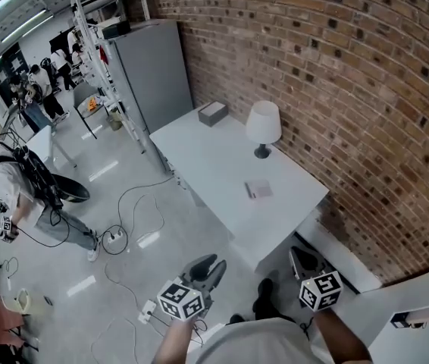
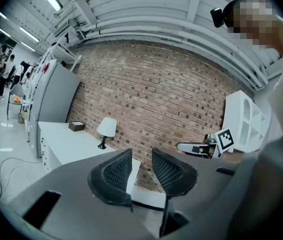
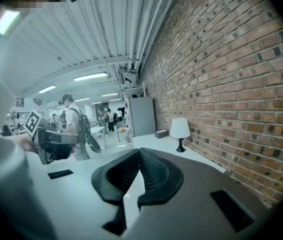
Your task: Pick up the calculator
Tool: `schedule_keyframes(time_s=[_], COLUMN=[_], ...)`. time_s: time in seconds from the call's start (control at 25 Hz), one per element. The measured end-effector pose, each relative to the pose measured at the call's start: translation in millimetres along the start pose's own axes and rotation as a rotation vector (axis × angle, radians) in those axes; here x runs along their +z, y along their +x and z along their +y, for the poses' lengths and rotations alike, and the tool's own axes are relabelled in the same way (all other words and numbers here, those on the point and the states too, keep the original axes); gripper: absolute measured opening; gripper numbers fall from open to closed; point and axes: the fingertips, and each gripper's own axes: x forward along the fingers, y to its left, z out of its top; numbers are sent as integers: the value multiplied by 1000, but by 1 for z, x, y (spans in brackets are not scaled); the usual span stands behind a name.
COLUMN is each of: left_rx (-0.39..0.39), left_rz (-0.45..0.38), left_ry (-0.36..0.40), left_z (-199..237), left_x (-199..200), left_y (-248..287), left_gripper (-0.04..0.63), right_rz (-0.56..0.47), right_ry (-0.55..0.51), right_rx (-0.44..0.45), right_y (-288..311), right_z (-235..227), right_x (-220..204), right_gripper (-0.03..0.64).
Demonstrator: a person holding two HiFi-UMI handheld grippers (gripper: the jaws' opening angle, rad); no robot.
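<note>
Currently no step is complete: the calculator (image 1: pixel 258 189) lies on the white tabletop (image 1: pixel 214 165) near the lamp (image 1: pixel 263 123), well apart from the left gripper (image 1: pixel 209 266), spread and empty, and the right gripper (image 1: pixel 304 260), pressed together; approach and grasp remain.

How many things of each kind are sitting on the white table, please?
lamp: 1
box: 1
calculator: 1
Total: 3
</note>
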Motion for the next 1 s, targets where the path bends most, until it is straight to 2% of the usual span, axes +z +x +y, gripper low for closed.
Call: schedule_keyframes(time_s=[0.6, 1.0], left_rx=[56, 115], left_rz=[24, 26], left_ry=[-17, -34], left_z=[57, 71], left_x=[24, 36], left_y=[132, 205], left_gripper=[144, 144], right_rz=[37, 58], right_ry=[9, 17], right_rx=[66, 156], right_y=[115, 174], right_z=[-112, -173], right_x=[14, 19], right_gripper=[11, 11])
